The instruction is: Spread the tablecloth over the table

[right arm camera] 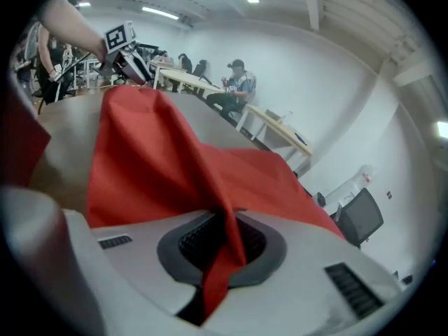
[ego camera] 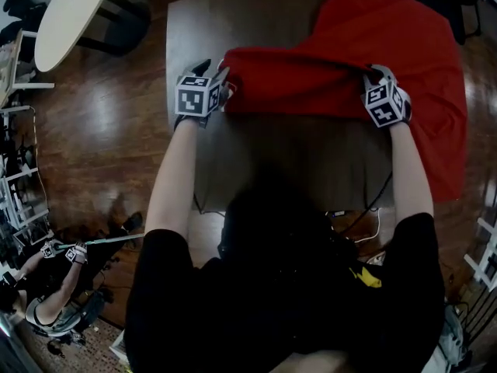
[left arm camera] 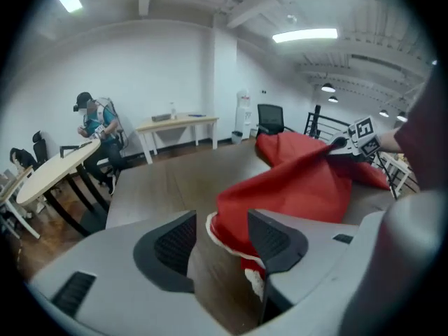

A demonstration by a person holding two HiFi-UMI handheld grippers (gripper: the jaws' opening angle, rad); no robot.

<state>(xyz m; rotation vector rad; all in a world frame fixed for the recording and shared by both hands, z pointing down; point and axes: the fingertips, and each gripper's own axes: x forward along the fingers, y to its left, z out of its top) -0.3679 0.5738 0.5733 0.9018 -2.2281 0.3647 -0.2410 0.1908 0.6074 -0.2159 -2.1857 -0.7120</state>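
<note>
Two grippers sit at the near edge of a red tablecloth (ego camera: 373, 37), one at each end of a raised fold. The left gripper (left arm camera: 220, 240) has its jaws standing apart; its own view shows the cloth's white-trimmed corner lying in the gap against the right-hand pad, with bare wood beside the other pad. The right gripper (right arm camera: 222, 240) has its jaws closed on a pinched ridge of the cloth, and a red strip hangs out below the pads.

Neither of these can be read from the head view, where only the marker cubes and the person's forearms show above the fabric. That view does give the layout. The cloth is bunched over the far right part of the dark wooden table (ego camera: 295, 154) and spills over its right edge, while the left side and near strip are uncovered.

From the left gripper view the cloth slopes up toward the other gripper. That view also shows a round white table (left arm camera: 49, 173), a seated person (left arm camera: 94, 121), a long white desk (left arm camera: 178, 124) and a black office chair (left arm camera: 269, 117). Only the head view shows another person (ego camera: 54, 286) low at the left.
</note>
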